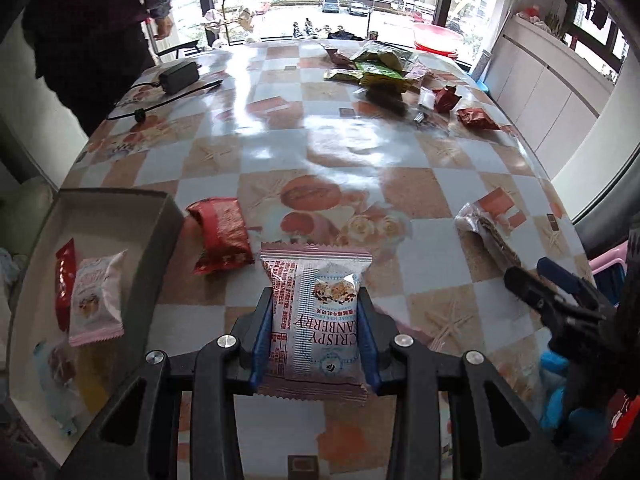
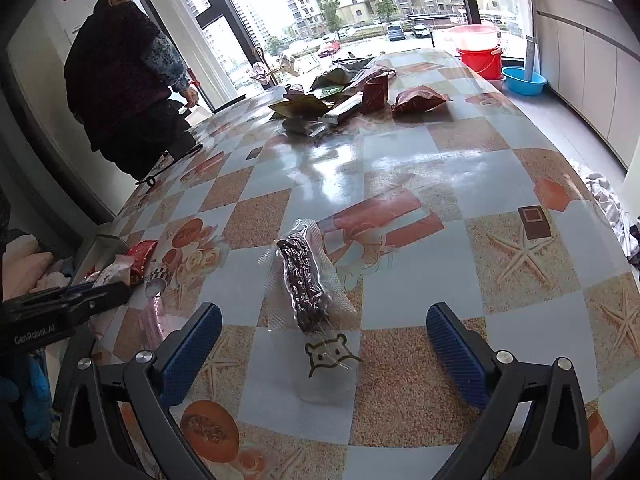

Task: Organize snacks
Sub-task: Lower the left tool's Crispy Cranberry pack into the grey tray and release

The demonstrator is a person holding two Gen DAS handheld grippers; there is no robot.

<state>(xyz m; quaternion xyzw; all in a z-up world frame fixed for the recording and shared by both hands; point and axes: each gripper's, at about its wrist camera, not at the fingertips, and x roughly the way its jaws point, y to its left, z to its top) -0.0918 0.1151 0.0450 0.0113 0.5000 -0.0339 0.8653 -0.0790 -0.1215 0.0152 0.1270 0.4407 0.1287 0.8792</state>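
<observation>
On the checkered table [image 1: 320, 184], an open box [image 1: 120, 216] sits at the left with a few snacks inside. The left gripper [image 1: 316, 320] pinches a pink cranberry crisp packet [image 1: 316, 312] between its blue pads, just right of the box. The right gripper [image 2: 324, 344] is spread wide, empty, with a clear-wrapped dark sausage [image 2: 302, 280] lying on the table just ahead of its fingers.

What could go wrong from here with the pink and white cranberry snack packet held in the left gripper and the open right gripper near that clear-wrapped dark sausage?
1. The left gripper pinches the pink and white cranberry crisp packet by its sides only; the puffy wrapper might slip out before reaching the white cardboard box.
2. The red foil packet lies beside the box wall and could get knocked.
3. The right gripper may pinch only loose film on the clear-wrapped dark sausage.
</observation>
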